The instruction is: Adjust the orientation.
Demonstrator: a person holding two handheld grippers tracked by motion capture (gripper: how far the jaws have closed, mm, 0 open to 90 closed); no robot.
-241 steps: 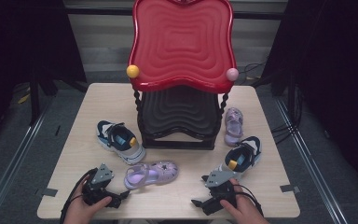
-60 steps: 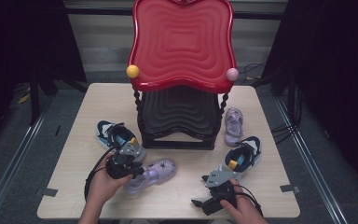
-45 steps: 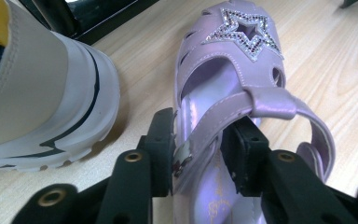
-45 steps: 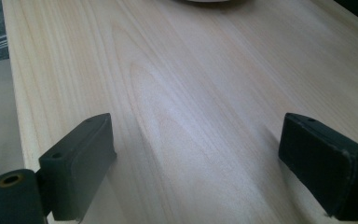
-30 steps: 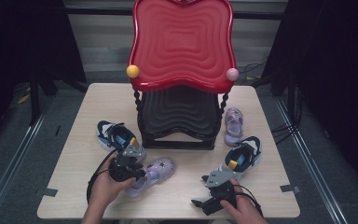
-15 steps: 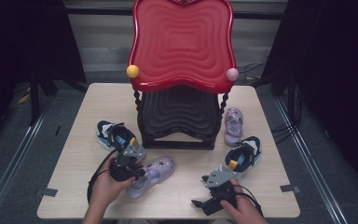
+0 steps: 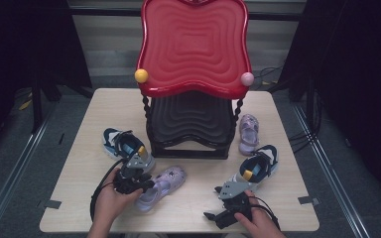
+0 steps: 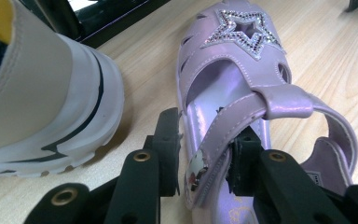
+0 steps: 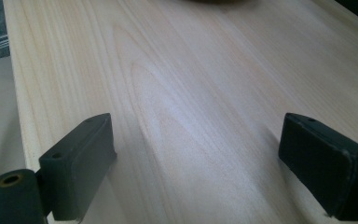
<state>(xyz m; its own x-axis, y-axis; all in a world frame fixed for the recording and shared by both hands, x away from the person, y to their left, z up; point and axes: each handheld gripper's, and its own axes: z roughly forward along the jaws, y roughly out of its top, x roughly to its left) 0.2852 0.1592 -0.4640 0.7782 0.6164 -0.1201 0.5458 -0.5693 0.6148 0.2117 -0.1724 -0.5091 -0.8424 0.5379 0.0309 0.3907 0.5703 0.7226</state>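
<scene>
On the wooden table [image 7: 104,106], in front of the red-and-black shoe rack [image 7: 193,99], the lilac star sandal [image 7: 161,186] points its toe up-right from the left gripper [image 7: 131,183], whose jaws have just been opening slightly yet pinch its side strap [image 8: 223,135], a grip clear in the left gripper view, while the right gripper [image 7: 223,216] rests with jaws apart.

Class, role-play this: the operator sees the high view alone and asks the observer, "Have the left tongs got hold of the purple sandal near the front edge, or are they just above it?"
Observer: The left tongs straddle the purple sandal at its side wall by the strap. One pad is outside and one inside, both touching. They have just been opening slightly.
Operator: Anything crowding them?
Observer: A white sneaker lies close beside the outer pad, apart from the sandal.
Operator: And the right tongs?
Observer: Open wide over the bare table, with nothing between them.
</scene>
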